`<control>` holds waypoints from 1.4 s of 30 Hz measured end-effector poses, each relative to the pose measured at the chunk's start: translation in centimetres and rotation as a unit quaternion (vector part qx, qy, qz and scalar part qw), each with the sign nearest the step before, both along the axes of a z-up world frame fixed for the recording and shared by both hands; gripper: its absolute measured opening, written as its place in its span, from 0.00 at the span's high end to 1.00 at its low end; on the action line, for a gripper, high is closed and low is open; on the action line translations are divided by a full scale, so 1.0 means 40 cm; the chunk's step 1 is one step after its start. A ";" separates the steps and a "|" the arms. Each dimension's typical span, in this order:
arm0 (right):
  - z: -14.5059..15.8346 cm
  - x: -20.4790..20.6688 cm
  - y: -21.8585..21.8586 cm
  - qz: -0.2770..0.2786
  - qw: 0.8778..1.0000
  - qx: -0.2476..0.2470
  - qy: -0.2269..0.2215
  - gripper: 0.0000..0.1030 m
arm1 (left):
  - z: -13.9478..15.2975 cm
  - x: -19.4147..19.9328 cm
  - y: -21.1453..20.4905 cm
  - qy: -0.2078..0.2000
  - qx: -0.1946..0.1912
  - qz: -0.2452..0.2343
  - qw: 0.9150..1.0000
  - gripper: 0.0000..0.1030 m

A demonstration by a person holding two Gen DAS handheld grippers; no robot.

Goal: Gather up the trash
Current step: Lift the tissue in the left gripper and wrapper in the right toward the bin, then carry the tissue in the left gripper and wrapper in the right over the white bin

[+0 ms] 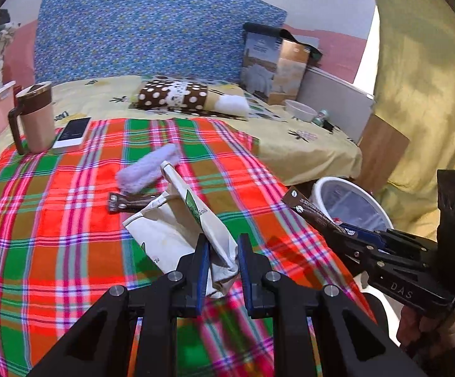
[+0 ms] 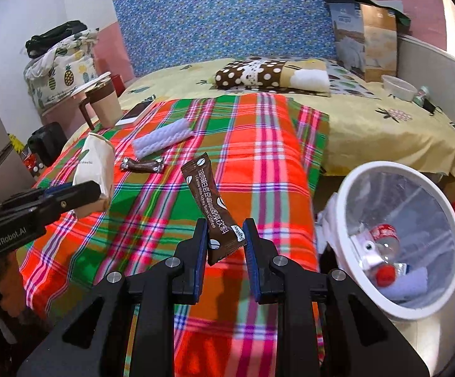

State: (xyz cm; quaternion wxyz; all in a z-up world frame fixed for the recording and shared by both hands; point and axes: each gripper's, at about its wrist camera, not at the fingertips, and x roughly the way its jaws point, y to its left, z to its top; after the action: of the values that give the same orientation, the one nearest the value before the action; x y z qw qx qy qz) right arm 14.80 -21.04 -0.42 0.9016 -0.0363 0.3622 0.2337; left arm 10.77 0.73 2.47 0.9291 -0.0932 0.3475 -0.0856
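Note:
My left gripper [image 1: 222,246] is shut on a crumpled white paper bag [image 1: 177,220] and holds it above the plaid cloth [image 1: 54,220]; the bag also shows in the right wrist view [image 2: 97,169]. My right gripper [image 2: 224,235] is shut on a brown coffee sachet [image 2: 210,201], held over the cloth's right edge, left of the white trash bin [image 2: 397,242]. The sachet [image 1: 315,213] and bin [image 1: 349,204] also show in the left wrist view. A second brown sachet [image 2: 142,165] and a white foam sleeve [image 2: 161,138] lie on the cloth.
A beige mug [image 2: 101,100] and a phone [image 2: 134,113] sit at the cloth's far left corner. A polka-dot pillow [image 2: 258,73], a box [image 2: 365,37] and a white bowl [image 2: 398,88] lie farther back on the bed. The bin holds a bottle and other trash.

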 end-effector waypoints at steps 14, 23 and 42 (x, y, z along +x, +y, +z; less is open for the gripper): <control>0.004 -0.007 -0.086 -0.041 0.999 0.004 -0.012 0.76 | 0.013 0.028 -0.123 -0.004 0.001 -0.055 0.998 0.82; 0.000 -0.008 -0.166 -0.080 0.997 0.005 -0.011 0.76 | 0.006 0.067 -0.209 -0.001 0.004 -0.094 0.996 0.82; -0.016 0.007 -0.339 -0.170 0.985 0.011 0.003 0.76 | -0.012 0.152 -0.430 0.004 0.009 -0.186 0.982 0.82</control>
State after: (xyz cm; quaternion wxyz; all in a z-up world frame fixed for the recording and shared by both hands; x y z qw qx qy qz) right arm 15.09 -34.60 -1.07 0.9274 0.0363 0.3632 0.0814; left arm 16.83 -16.45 1.98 0.8960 -0.0192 0.3637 -0.2540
